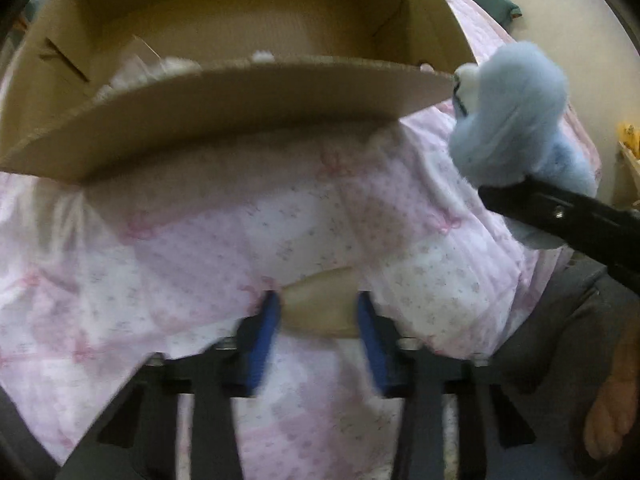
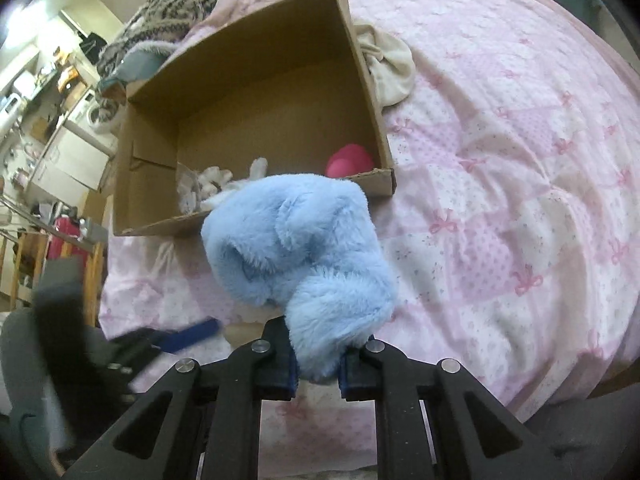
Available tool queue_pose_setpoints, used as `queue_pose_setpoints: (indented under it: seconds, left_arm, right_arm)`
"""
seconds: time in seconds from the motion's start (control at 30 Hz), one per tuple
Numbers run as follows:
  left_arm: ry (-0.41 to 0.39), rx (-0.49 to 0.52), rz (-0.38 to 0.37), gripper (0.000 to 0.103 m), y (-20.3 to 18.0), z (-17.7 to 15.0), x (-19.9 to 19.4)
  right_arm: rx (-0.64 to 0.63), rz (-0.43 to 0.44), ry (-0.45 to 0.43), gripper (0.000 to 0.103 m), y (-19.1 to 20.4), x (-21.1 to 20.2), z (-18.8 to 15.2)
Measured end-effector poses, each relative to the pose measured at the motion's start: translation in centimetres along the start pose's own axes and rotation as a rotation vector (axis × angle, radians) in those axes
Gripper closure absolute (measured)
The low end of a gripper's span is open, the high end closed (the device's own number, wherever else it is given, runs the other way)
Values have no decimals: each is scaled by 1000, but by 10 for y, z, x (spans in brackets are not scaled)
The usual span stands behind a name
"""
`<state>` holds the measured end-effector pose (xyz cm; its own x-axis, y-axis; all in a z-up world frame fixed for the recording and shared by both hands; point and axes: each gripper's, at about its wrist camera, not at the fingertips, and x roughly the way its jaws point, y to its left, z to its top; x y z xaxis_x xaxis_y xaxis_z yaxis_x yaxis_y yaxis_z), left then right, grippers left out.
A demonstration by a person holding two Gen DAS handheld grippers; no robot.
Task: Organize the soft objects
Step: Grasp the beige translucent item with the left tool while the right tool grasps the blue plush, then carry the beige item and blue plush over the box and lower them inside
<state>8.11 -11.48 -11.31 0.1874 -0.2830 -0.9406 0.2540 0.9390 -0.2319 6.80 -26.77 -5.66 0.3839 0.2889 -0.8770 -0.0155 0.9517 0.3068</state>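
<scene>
My right gripper is shut on a fluffy light blue plush toy, which it holds up over the pink quilt just in front of an open cardboard box. A white plush and a round pink thing lie inside the box. In the left wrist view the blue plush hangs at the box's right corner. My left gripper points down at the quilt, its blue pads against both sides of a small beige soft thing. It shows blurred in the right wrist view, left gripper.
A pink patchwork quilt covers the bed. A cream cloth lies bunched against the box's right wall. A striped knitted blanket is behind the box. Shelves and furniture stand beyond the bed at left. A person's hand is at lower right.
</scene>
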Motion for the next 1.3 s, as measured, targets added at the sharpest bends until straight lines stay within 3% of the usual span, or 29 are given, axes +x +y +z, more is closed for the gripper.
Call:
queue_pose_setpoints:
  seconds: [0.07, 0.1, 0.17, 0.27, 0.77, 0.97, 1.13, 1.3]
  left_arm:
    - [-14, 2, 6, 84, 2, 1, -3]
    - [-10, -1, -2, 95, 4, 2, -3]
    - [-4, -25, -33, 95, 11, 2, -7]
    - [-32, -65, -22, 95, 23, 0, -19]
    - [-183, -206, 149, 95, 61, -6, -69]
    - [-265, -207, 227, 95, 67, -8, -96]
    - [-323, -220, 241, 95, 67, -10, -115]
    - [-391, -200, 229, 95, 60, -3, -144]
  right_arm:
    - [6, 1, 1, 87, -1, -1, 4]
    - [8, 0, 3, 87, -2, 0, 5]
    - [7, 2, 10, 87, 2, 6, 8]
    - [-3, 6, 12, 87, 6, 8, 9]
    - [-83, 36, 13, 87, 37, 14, 2]
    - [-99, 55, -17, 88, 49, 6, -1]
    - [-94, 87, -67, 87, 51, -10, -4]
    - [-98, 106, -189, 87, 55, -43, 1]
